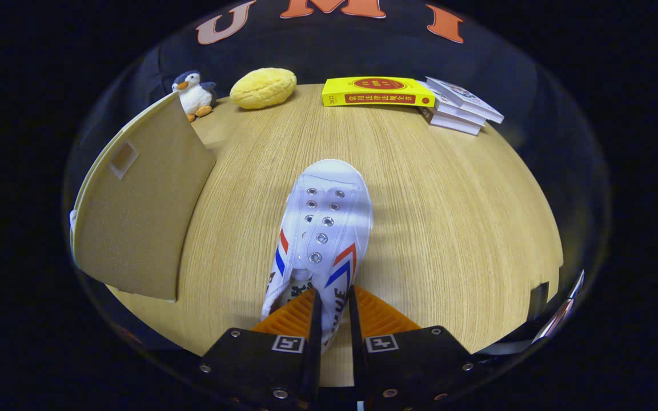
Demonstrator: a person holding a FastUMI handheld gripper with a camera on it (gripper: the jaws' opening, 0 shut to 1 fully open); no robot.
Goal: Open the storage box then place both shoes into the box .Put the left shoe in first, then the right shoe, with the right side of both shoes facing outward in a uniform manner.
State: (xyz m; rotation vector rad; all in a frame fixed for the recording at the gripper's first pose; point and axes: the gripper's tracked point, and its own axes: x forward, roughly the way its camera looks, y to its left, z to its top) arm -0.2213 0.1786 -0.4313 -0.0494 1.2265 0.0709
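The wooden table (pixel 449 217) spreads out to the far wall, and on its left stands the storage box (pixel 140 211) with its beige lid raised. The white shoe (pixel 326 228) with red and blue stripes hangs in the middle, toe pointing away, its right side wall pinched between the two fingers of the gripper (pixel 333 305), which is closed on it. Along the far edge sit a yellow book (pixel 377 92) beside stacked white books (pixel 460 105), a yellow cushion (pixel 263 87) and a small toy penguin (pixel 195 94).
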